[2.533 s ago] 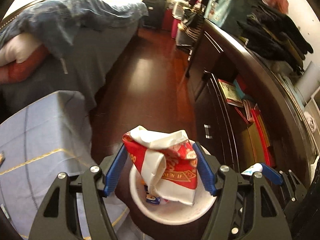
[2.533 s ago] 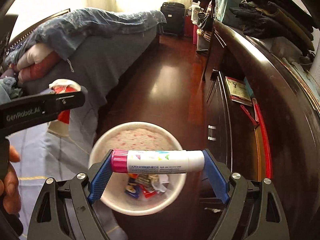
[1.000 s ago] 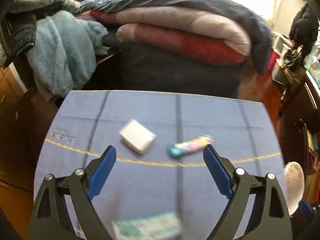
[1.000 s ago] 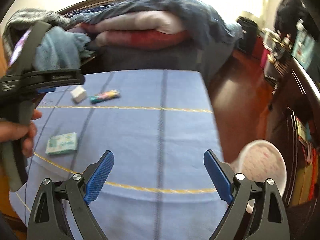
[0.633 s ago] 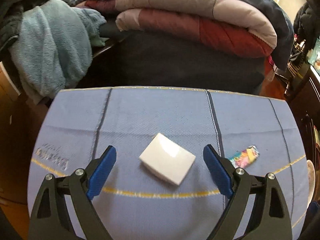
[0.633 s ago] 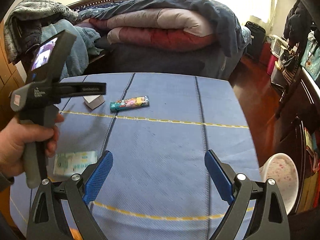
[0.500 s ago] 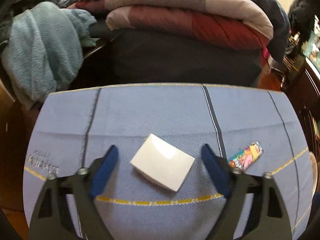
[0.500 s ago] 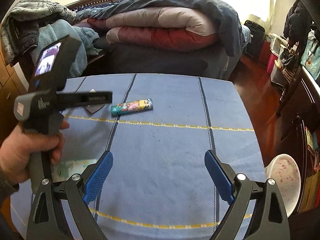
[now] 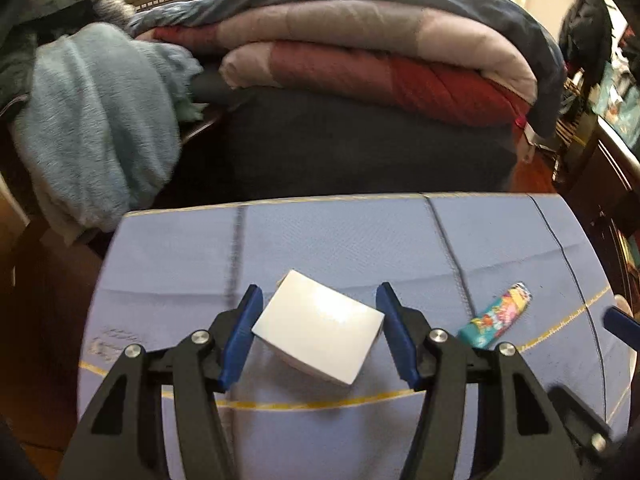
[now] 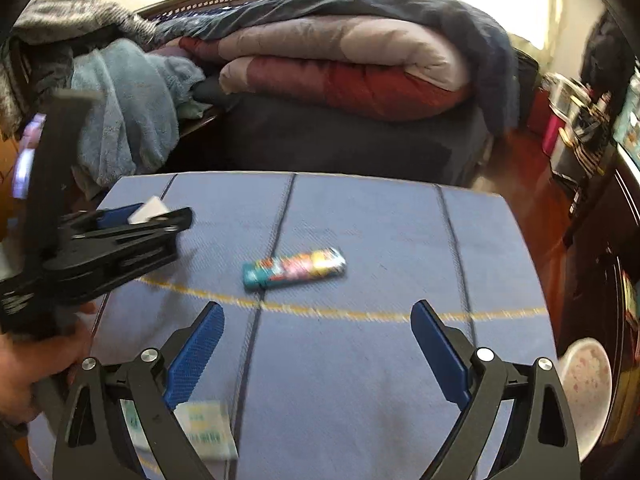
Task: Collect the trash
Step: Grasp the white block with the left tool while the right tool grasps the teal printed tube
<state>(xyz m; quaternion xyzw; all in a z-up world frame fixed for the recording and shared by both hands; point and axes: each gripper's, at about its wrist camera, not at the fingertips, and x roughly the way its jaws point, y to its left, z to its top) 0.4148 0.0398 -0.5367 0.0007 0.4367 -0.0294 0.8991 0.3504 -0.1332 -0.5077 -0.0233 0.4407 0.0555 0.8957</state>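
- The left tool (image 9: 318, 322) points down at a blue-clothed bench (image 9: 360, 240), its blue pads (image 9: 242, 330) set either side of a small white box (image 9: 318, 330); the jaws have just been closing, and the pads look just beside the box's corners, though whether they press it cannot be told.
- The white box lies tilted on the cloth, near the bench's far left corner.
- A colourful wrapper (image 10: 294, 268) lies to the right of the white box, apart from it, just beyond a yellow line woven across the cloth.
- The right tool (image 10: 318, 338) hangs over the cloth with its jaws wide apart and nothing between them; the wrapper lies ahead of its tips.
- A green-and-white tissue pack (image 10: 204, 428), blurred, shows partly behind the right tool's left finger.
- A white bowl (image 10: 586, 376) sits off the bench's right edge.
- Folded quilts (image 9: 360, 52) are stacked on a bed beyond the bench, and a pale blue towel (image 9: 96, 128) is draped left of them.
- A hand (image 10: 28, 368) grips the left tool's handle.
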